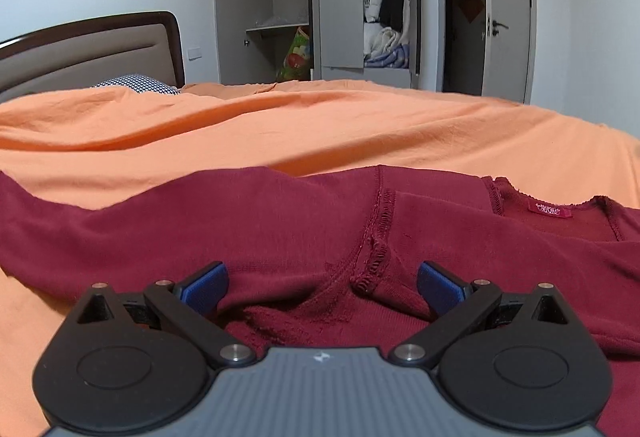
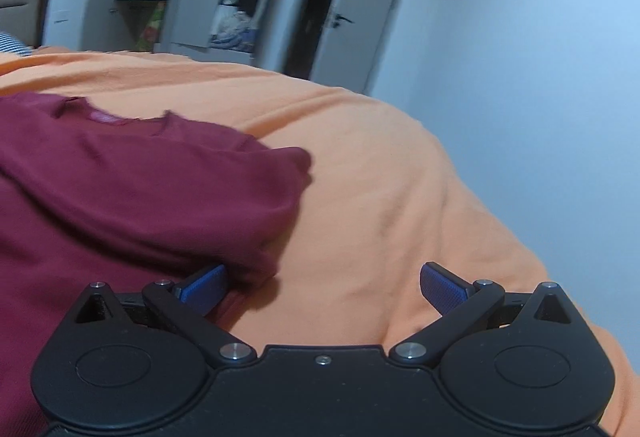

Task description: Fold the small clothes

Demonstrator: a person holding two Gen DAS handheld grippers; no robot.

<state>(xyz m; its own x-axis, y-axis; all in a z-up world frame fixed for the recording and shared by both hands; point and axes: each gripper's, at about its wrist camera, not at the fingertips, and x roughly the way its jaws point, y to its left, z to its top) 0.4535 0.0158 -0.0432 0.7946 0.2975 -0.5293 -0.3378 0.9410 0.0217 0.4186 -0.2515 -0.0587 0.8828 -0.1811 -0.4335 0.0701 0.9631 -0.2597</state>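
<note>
Maroon shirt [image 1: 280, 229] rumpled on orange bedspread [image 1: 280, 125], both hand-held grippers [image 1: 323, 287] [image 2: 324, 287] wide apart, empty

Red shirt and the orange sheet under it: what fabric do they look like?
Red shirt: soft matte knit, probably cotton jersey, with overlock-stitched seams and limp drape. Orange sheet: matte woven cloth, likely cotton, with fine creases and no sheen.

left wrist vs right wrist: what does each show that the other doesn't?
Left wrist only: the shirt's armpit seam between the open left gripper's fingers, and a sharp neck label.

Right wrist only: the shirt's rounded edge, bare sheet ahead of the open right gripper.

Both: maroon shirt on orange sheet, headboard, open wardrobe, door.
</note>
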